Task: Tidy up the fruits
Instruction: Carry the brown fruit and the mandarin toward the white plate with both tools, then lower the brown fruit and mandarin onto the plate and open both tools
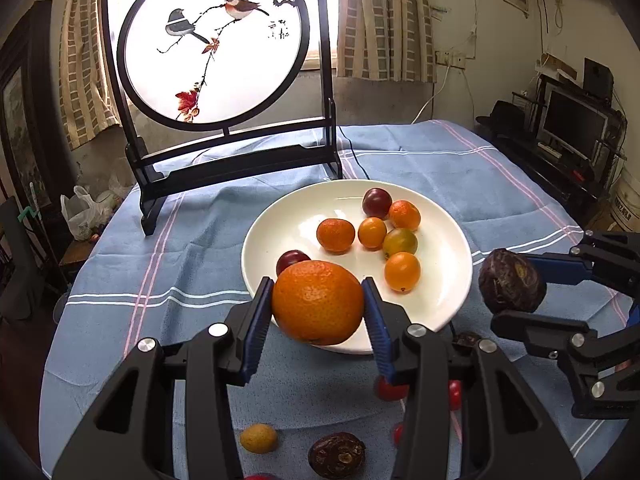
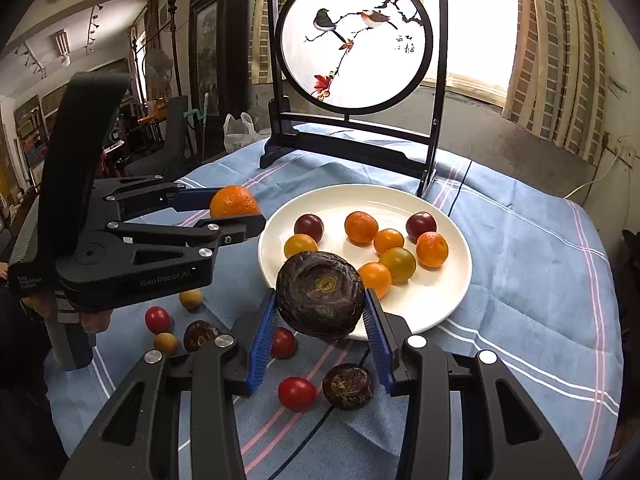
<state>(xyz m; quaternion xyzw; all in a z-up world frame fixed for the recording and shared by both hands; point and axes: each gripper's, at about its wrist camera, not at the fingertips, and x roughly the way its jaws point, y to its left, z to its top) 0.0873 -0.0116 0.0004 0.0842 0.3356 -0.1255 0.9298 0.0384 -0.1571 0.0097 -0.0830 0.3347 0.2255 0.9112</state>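
Observation:
My left gripper (image 1: 318,304) is shut on a large orange (image 1: 318,302), held in the air over the near rim of the white plate (image 1: 296,208). My right gripper (image 2: 320,304) is shut on a dark wrinkled round fruit (image 2: 320,294), just above the plate's (image 2: 432,312) near edge. In the left wrist view that dark fruit (image 1: 512,286) hangs to the right of the plate. The right wrist view has the orange (image 2: 234,202) at the plate's left. Several small oranges, yellow tomatoes and dark plums lie on the plate.
Loose on the blue cloth (image 2: 520,240) near me lie red cherry tomatoes (image 2: 296,392), two more dark wrinkled fruits (image 2: 347,386), and small yellow fruits (image 1: 259,438). A black-framed bird screen (image 1: 216,48) stands behind the plate. A white bag (image 1: 82,212) sits off the table's left.

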